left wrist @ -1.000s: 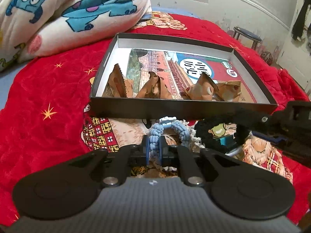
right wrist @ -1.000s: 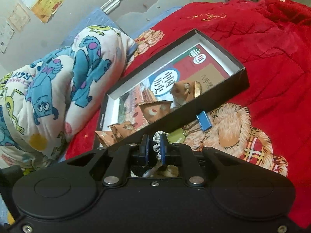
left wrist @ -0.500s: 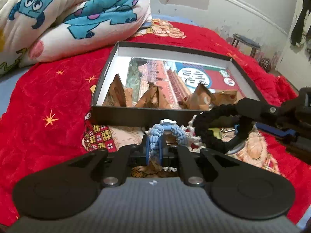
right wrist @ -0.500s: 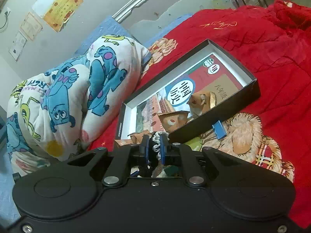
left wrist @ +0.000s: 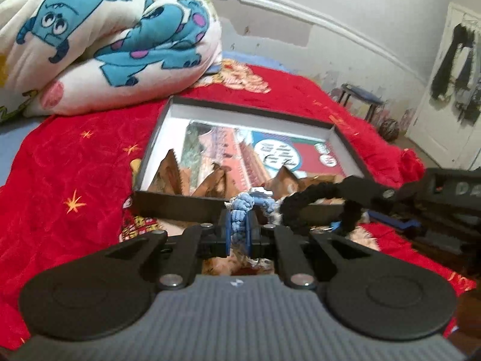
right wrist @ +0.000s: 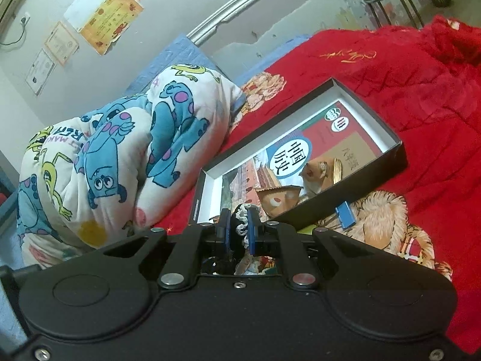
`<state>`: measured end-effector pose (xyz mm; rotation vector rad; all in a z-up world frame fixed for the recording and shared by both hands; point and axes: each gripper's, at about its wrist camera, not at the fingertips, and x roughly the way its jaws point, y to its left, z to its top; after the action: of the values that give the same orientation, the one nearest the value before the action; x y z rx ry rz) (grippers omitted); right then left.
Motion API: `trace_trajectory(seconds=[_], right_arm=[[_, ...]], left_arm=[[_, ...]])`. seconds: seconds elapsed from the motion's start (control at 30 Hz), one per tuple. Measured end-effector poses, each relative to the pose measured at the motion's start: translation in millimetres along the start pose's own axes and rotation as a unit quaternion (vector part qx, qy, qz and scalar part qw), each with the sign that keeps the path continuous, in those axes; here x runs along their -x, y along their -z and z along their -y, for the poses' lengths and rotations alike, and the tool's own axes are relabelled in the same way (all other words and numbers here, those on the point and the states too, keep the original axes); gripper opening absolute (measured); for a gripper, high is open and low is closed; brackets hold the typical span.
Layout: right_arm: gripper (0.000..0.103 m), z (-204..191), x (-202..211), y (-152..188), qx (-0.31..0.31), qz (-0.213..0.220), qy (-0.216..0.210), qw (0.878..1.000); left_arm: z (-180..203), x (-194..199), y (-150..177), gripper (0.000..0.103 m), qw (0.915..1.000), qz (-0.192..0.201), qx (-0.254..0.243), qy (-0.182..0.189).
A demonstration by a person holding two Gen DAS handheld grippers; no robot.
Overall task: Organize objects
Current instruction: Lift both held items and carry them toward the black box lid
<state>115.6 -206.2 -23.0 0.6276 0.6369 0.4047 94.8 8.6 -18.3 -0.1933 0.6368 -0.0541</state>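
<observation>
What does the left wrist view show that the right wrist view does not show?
Only the left wrist view shows the blue braided bracelet in the left claw, the black braided bracelet and a door. Only the right wrist view shows the certificates on the wall and the blue clip. Both show the black box, the brown packets, the cartoon blanket, the red bedcover and the stool.

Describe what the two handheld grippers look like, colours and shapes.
The left gripper has a ribbed grey body, black linkage arms, two round black discs, silver rivets and blue finger pads. The right gripper is the same shape but all black, with screws along its edge. No hands or sleeves show.
</observation>
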Motion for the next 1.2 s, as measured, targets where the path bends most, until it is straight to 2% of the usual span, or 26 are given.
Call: trace_trajectory(seconds=[0.63, 1.03, 1.2], right_arm=[[0.012, -4.9, 9.2, -12.6, -0.003, 0.012, -0.046, 0.999], [0.012, -6.9, 4.6, -24.7, 0.008, 0.011, -0.064, 0.998], [0.011, -8.9, 5.4, -26.8, 0.017, 0.016, -0.08, 0.996]], left_arm=[[-2.5, 24.1, -9.9, 0.012, 0.9985, 0.048, 0.015, 0.02], [-6.3, 27.0, -16.0, 0.012, 0.9971, 0.071, 0.02, 0.019], [-8.9, 32.1, -20.0, 0.012, 0.9943, 0.086, 0.039, 0.05]])
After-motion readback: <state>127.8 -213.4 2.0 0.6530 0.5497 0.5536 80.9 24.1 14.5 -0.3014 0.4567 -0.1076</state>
